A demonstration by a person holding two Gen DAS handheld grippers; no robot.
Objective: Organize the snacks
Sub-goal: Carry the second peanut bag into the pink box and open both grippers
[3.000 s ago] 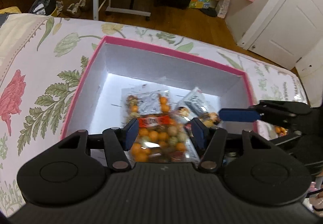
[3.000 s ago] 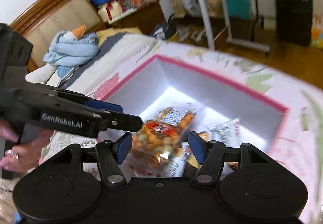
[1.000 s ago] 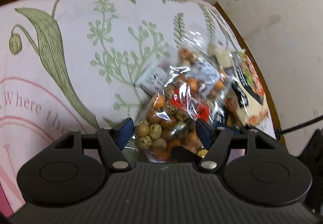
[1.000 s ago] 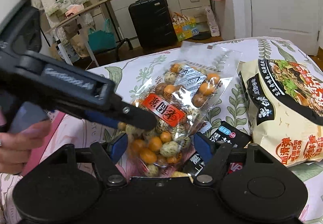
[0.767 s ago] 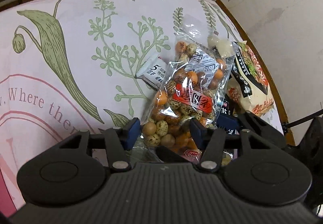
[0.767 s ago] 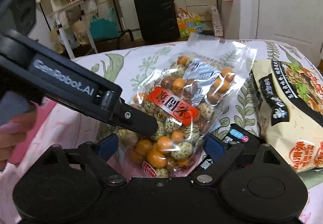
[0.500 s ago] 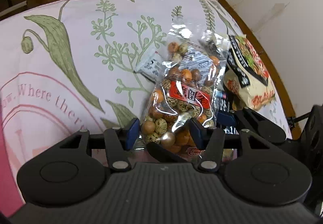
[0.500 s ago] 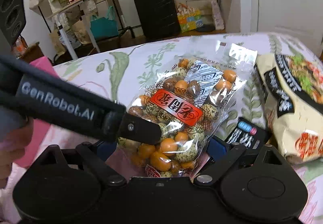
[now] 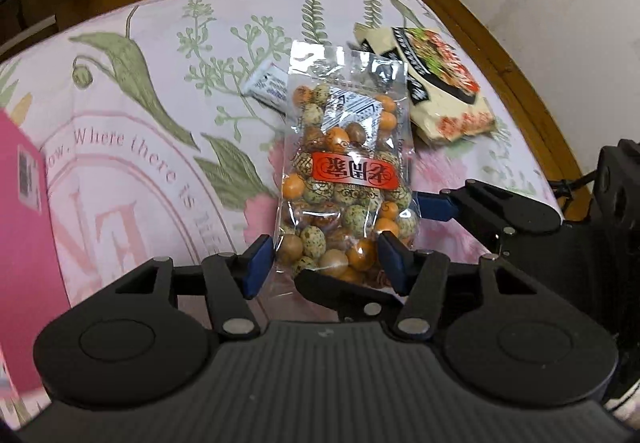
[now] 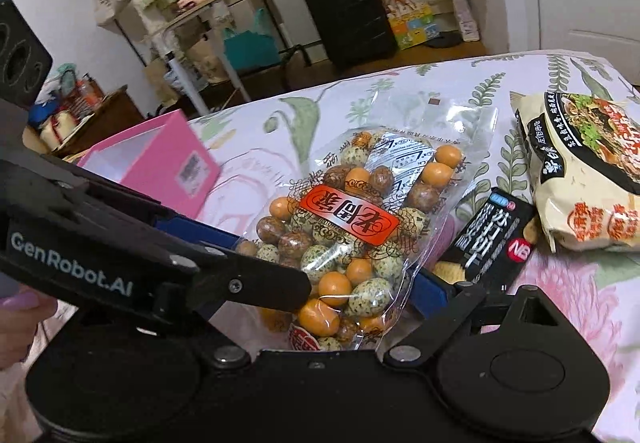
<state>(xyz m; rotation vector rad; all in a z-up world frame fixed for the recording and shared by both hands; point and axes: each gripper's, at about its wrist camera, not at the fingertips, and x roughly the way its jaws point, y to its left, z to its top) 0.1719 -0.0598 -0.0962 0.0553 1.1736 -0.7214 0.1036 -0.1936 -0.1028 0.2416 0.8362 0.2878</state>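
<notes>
Since three seconds ago we have left the pink cardboard box (image 10: 160, 167); our left gripper (image 9: 324, 263) now grips the clear plastic bag of orange and speckled coated nuts (image 9: 344, 179) above the floral bedspread (image 9: 160, 91), blue pads (image 9: 256, 263) pressing its lower end; our right gripper (image 10: 320, 307) stands wide (nothing clamped), the bag between its fingers; beside lie a cream noodle packet (image 10: 580, 179) and a black cracker packet (image 10: 492, 239).

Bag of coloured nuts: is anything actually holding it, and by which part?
The left gripper holds the bag of nuts, its fingers pinching the filled end nearest the camera. The right gripper is open around the bag, not gripping.
</notes>
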